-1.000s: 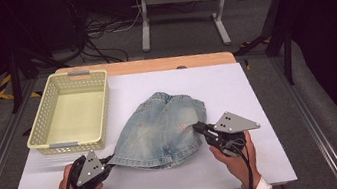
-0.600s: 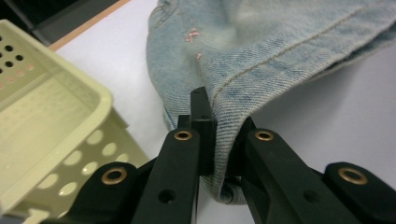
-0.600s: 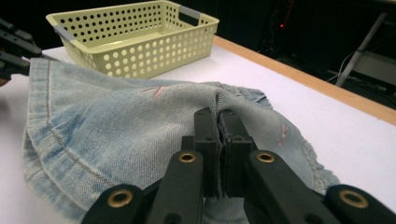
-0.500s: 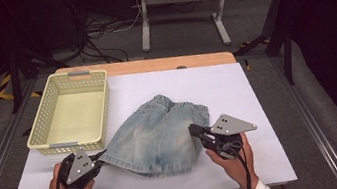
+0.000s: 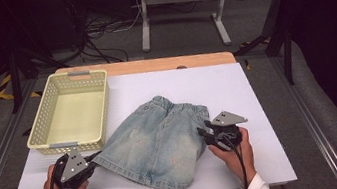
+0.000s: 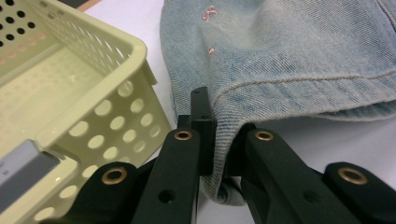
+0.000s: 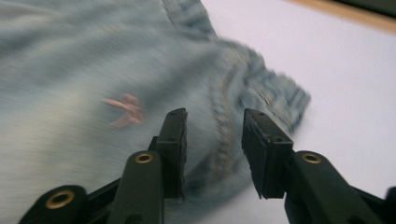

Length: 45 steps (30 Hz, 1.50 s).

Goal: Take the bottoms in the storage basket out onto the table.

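**Denim skirt spread beside the basket**

The denim skirt (image 5: pixel 159 144) lies flat on the white worktop (image 5: pixel 236 89), just right of the yellow basket (image 5: pixel 70 111); the left gripper (image 6: pixel 215 140) pinches its hem corner tight; the right gripper (image 7: pixel 212 140) has just been opening, its jaws parted astride the side seam, pads clear.

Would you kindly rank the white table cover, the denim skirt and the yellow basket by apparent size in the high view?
1. White table cover
2. Denim skirt
3. Yellow basket, close to the skirt in spread, so the order of these two is uncertain.
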### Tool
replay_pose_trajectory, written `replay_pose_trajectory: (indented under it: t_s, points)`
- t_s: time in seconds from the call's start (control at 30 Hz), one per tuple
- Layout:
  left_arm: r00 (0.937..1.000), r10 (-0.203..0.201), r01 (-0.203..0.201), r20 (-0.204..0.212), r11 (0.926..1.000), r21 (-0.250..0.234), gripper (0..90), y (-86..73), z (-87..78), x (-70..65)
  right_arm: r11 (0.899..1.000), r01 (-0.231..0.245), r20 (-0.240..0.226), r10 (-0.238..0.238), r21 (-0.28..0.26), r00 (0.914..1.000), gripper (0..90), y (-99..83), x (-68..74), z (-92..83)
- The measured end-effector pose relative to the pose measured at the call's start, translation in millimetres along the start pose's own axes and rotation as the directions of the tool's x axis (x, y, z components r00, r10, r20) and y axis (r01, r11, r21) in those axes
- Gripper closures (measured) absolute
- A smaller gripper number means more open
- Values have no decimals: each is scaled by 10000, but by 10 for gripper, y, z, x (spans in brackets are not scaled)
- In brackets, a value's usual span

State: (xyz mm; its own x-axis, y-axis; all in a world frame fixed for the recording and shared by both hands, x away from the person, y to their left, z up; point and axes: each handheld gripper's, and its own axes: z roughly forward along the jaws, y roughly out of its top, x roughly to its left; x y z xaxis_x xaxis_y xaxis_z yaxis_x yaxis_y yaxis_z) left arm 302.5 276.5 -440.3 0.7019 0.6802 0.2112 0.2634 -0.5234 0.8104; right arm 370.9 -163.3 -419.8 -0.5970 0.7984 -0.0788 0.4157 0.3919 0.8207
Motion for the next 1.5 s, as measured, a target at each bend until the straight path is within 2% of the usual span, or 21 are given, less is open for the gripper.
replay_pose_trajectory:
  t_s: [0.1, 0.17, 0.23, 0.37, 0.5, 0.53, 0.63, 0.7, 0.77, 0.93, 1.0, 1.1, 1.17, 1.2, 1.23, 1.33, 1.37, 1.5]
  points:
    - [9999, 66, -66, 113, 10000, -27, 864, -3, 11, -11, 9961, -729, 11, 729, 492, 9973, 501, -105, -137, 147]
    - [9999, 41, -41, 150, 10000, -30, 864, -6, 13, -11, 9924, -1026, 119, 1020, 682, 9947, 460, -145, -198, 216]
    - [9998, 45, -45, 173, 10000, -33, 864, -11, 17, -12, 9869, -1371, 28, 1374, 847, 9905, 401, -177, -234, 269]
    - [9995, 85, -85, 312, 10000, -3, 864, -18, 35, -18, 9781, -1590, 14, 1603, 1346, 9871, 335, -220, -262, 375]
    - [9989, 183, -188, 430, 9998, 115, 864, -24, 65, -28, 9761, -1576, 116, 1577, 1498, 9874, 315, -200, -261, 416]
    - [9987, 226, -232, 459, 9996, 130, 864, -25, 74, -26, 9731, -1688, 117, 1690, 1569, 9855, 339, -180, -258, 440]
    - [9978, 244, -255, 611, 9995, 168, 864, -31, 98, -41, 9757, -1574, -150, 1615, 1524, 9868, 443, -163, -251, 457]
    - [9974, 237, -250, 678, 9995, 186, 863, -34, 109, -48, 9756, -1604, -439, 1687, 1500, 9847, 581, -153, -237, 457]
    - [9968, 264, -282, 761, 9993, 225, 863, -40, 126, -59, 9757, -1637, -697, 1752, 1454, 9821, 671, -152, -223, 456]
    - [9954, 337, -362, 899, 9990, 258, 861, -45, 148, -81, 9787, -1559, -854, 1681, 1335, 9821, 794, -153, -224, 428]
    - [9951, 343, -361, 928, 9992, 179, 861, -38, 147, -87, 9814, -1448, -677, 1541, 1257, 9857, 823, -147, -246, 391]
    - [9945, 340, -357, 995, 9992, 156, 861, -32, 144, -89, 9828, -1568, -292, 1604, 976, 9866, 828, -148, -307, 339]
    - [9923, 213, -221, 1223, 9997, 50, 862, -17, 153, -104, 9850, -1537, 72, 1536, 788, 9881, 832, -136, -357, 318]
    - [9923, 213, -221, 1223, 9997, 50, 862, -17, 153, -104, 9850, -1537, 72, 1536, 788, 9881, 832, -136, -357, 318]
    - [9905, 352, -362, 1329, 9993, 54, 862, 6, 173, -147, 9850, -1627, 424, 1604, 581, 9861, 832, -117, -432, 299]
    - [9887, 525, -540, 1407, 9985, 65, 862, 30, 192, -190, 9846, -1706, 632, 1680, 382, 9838, 833, -105, -500, 298]
    - [9860, 724, -743, 1501, 9972, 65, 862, 55, 216, -243, 9828, -1833, 819, 1808, 242, 9801, 834, -90, -541, 298]
    - [9824, 835, -855, 1669, 9963, 49, 862, 80, 253, -295, 9868, -1613, 1187, 1582, 168, 9802, 834, -47, -573, 319]
